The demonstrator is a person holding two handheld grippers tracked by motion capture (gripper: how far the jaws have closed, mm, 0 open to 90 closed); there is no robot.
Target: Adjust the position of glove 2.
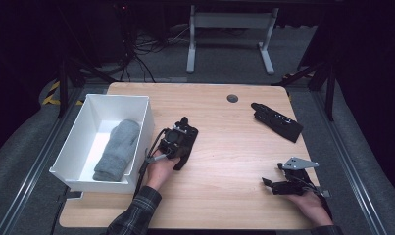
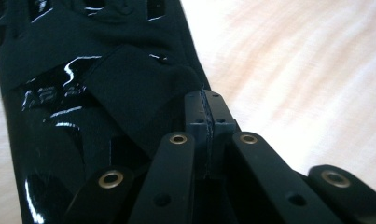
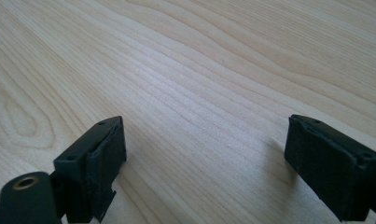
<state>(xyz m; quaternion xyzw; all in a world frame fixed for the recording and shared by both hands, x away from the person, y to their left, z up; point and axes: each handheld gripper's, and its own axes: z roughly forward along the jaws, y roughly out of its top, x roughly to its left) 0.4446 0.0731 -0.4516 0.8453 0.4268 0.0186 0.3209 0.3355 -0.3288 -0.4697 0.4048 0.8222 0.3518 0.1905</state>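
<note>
At the centre left of the high view, the left gripper (image 1: 178, 142) has its jaws pressed together on the edge of the black glove (image 1: 185, 139), just right of the bin (image 1: 145, 127). Such a thin pinch could slip when lifted. The right gripper (image 1: 276, 185) rests with jaws apart at lower right.

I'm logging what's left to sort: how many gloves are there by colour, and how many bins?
Grey gloves: 1, the grey mitten lying in the white bin.
Black gloves: 2, the black glove under the left gripper and the black glove by the far right edge.
White bin: 1.
Total: 4.
</note>
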